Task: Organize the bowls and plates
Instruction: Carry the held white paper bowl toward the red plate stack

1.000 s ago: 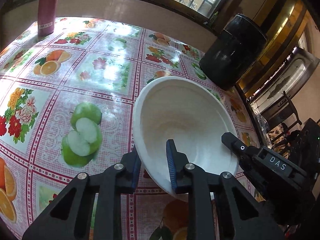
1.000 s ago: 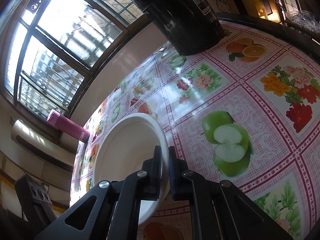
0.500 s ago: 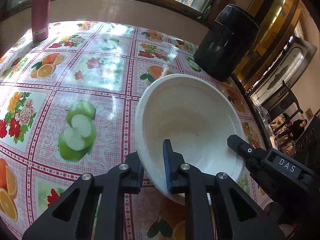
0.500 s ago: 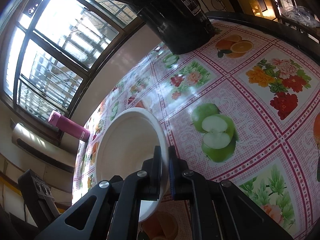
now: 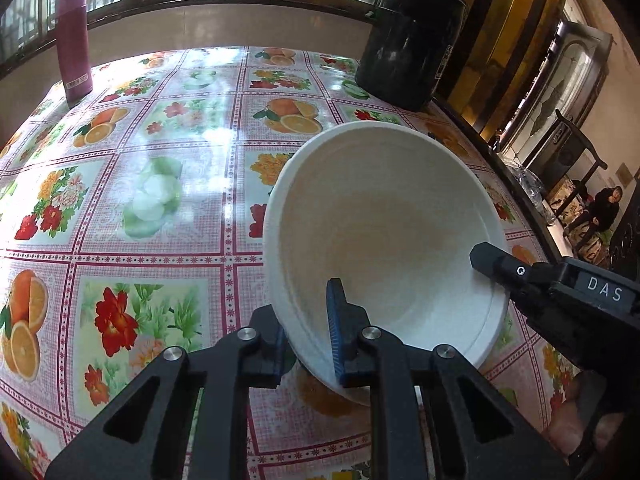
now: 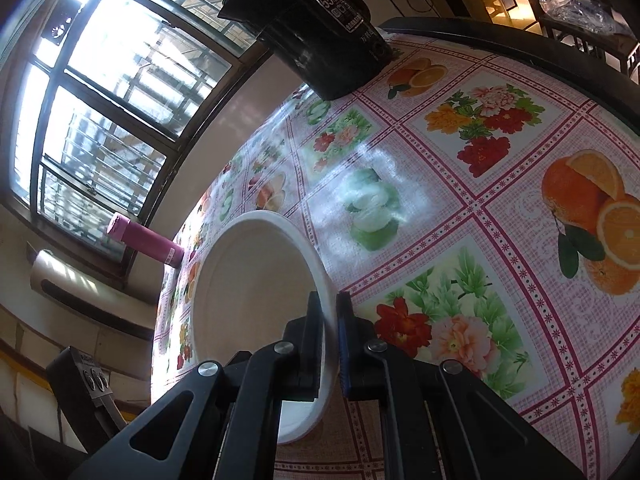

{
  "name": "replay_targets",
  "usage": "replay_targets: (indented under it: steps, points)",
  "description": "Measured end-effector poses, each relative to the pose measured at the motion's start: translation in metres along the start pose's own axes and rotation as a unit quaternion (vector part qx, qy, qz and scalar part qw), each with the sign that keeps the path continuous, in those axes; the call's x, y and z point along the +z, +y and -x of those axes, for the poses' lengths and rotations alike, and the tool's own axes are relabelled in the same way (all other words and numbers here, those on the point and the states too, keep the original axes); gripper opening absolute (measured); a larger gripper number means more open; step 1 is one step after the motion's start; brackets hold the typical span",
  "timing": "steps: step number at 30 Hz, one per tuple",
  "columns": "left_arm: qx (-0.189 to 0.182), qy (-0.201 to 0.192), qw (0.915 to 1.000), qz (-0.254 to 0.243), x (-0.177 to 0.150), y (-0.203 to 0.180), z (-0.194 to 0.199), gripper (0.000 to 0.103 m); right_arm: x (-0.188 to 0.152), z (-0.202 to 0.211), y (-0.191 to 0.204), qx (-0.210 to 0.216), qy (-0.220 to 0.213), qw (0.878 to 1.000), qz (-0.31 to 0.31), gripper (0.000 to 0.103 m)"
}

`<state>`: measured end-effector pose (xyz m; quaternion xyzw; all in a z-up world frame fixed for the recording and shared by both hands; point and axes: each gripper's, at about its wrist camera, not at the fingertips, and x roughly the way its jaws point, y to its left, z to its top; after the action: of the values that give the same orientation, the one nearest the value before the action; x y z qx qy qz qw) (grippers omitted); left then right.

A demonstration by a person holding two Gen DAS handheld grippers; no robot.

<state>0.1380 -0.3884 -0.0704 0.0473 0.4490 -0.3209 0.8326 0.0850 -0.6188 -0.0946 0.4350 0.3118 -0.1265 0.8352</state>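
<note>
The empty round white bowl [image 5: 384, 232] is clamped at opposite rims by left tongs [image 5: 308, 332] and right tongs [image 6: 330, 344], above the counter [image 5: 160, 160].

A bowl [image 5: 384, 236] is hanging tilted over the table [image 5: 168, 152], the left gripper [image 5: 308, 344] clamping its near rim and the right gripper [image 6: 329, 344] its right rim. A bottle [image 5: 74, 46] is standing at the far left corner, a bin [image 5: 408, 40] at the far right.

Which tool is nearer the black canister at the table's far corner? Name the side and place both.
Right, probably. The right tool grips the white bowl's rim on the side facing the black canister; the left tool grips the opposite rim.
</note>
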Motion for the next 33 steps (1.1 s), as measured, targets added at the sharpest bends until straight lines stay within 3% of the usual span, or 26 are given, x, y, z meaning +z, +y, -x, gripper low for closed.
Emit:
replay_targets:
  steps: [10, 23, 33]
  points:
    - [0.032, -0.013, 0.9993, -0.017, -0.039, 0.004, 0.042, 0.016, -0.042, 0.025, 0.012, 0.015, 0.018, 0.999, 0.025, 0.007]
    - [0.071, -0.08, 0.9941, -0.017, -0.074, 0.027, 0.131, 0.016, -0.099, 0.068, 0.071, 0.052, 0.012, 0.995, 0.087, 0.007]
    - [0.084, -0.109, 0.9903, -0.015, -0.093, 0.043, 0.168, 0.017, -0.132, 0.092, 0.1, 0.072, 0.004, 0.99, 0.117, 0.007]
